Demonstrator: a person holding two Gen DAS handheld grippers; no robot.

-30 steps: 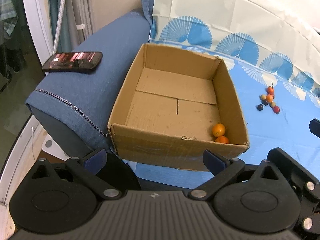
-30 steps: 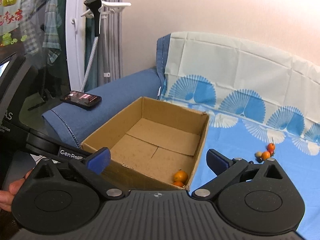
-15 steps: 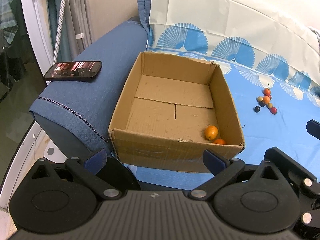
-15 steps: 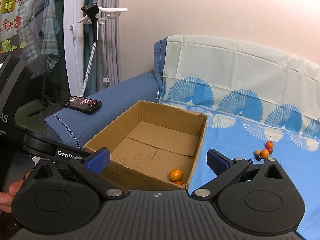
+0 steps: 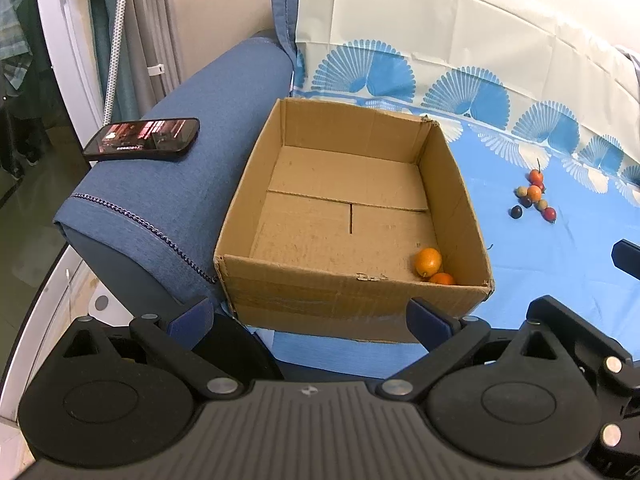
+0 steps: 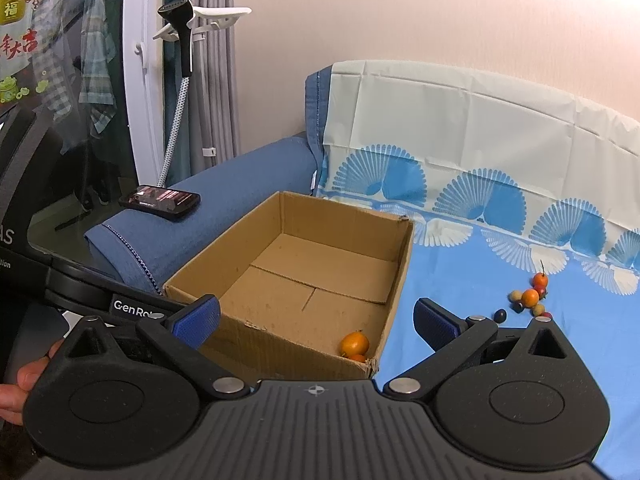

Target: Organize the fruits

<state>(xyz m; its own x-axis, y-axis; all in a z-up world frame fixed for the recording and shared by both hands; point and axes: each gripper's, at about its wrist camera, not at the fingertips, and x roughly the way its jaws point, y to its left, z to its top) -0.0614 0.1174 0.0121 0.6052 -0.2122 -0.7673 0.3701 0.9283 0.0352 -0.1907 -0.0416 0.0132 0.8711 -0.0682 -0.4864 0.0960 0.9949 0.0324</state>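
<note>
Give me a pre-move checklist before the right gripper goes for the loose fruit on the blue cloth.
1. Right gripper open and empty: ok.
2. Left gripper open and empty: ok.
3. Cardboard box open-topped, with free floor space: ok; only two orange fruits lie in its near right corner.
4. Loose fruit cluster in plain view on the blue cloth, nothing covering it: ok.
5. Dark berry apart from the cluster, easy to single out: ok.
6. Whether the fruits are soft: cannot tell.
</note>
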